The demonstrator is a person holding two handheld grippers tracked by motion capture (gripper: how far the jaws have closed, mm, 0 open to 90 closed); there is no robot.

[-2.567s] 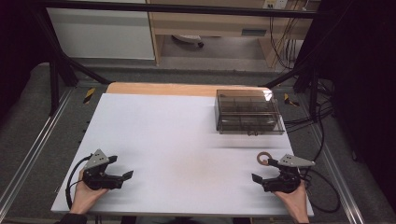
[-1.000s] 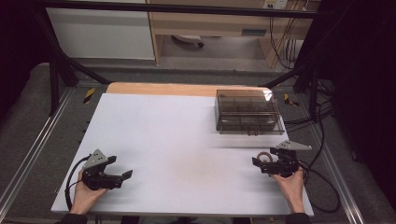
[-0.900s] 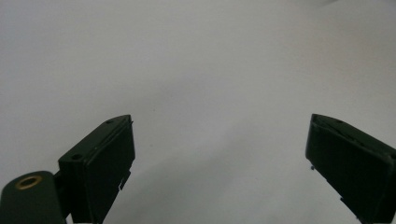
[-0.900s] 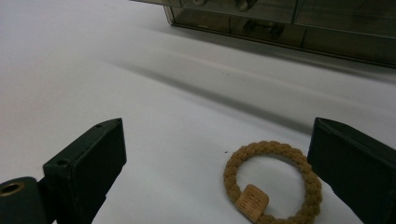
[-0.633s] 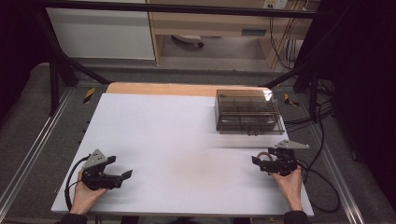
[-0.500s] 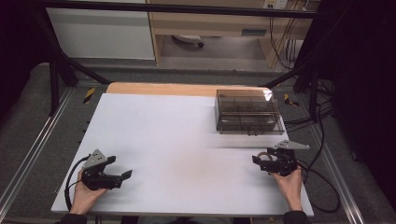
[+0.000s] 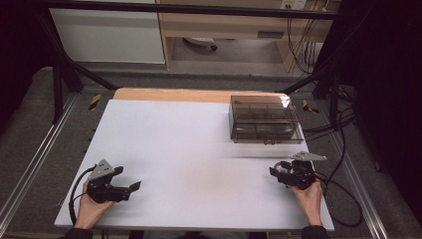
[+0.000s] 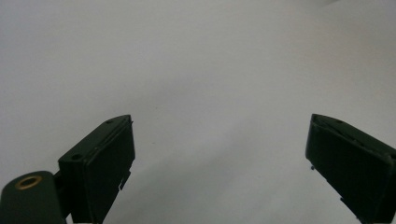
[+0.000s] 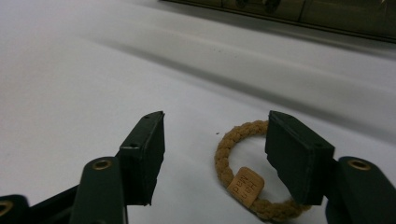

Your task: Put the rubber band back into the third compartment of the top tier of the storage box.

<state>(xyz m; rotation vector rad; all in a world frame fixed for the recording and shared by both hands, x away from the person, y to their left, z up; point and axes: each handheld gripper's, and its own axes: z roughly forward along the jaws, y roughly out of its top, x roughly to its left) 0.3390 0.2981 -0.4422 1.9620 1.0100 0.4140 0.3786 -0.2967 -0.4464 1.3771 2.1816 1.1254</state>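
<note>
At the lower left of the high view, the left gripper (image 7: 130,188) rests on the white table (image 7: 199,149), held by the person's left hand (image 7: 89,209), with a black cable looping off the table edge beside it; in the left gripper view its two black jaws stand spread wide over bare white surface, with nothing between them. At the lower right of the high view, the right gripper (image 7: 276,169) is held by the right hand (image 7: 309,195), its grey three-cornered plate on top. In the right gripper view the right gripper (image 9: 215,154) has its jaws apart, and a braided tan hair tie (image 9: 233,144) lies flat on the table at lower centre, partly behind the right-hand jaw, which stands over the ring's far side; whether the jaw touches it cannot be told. A small tan tag on the ring carries writing that seems to read "Hand Made", seen upside down. In the upper right of the high view a smoky transparent compartment box (image 7: 264,120) sits on the table, well apart from both grippers; its lower edge shows along the top of the right gripper view.
</note>
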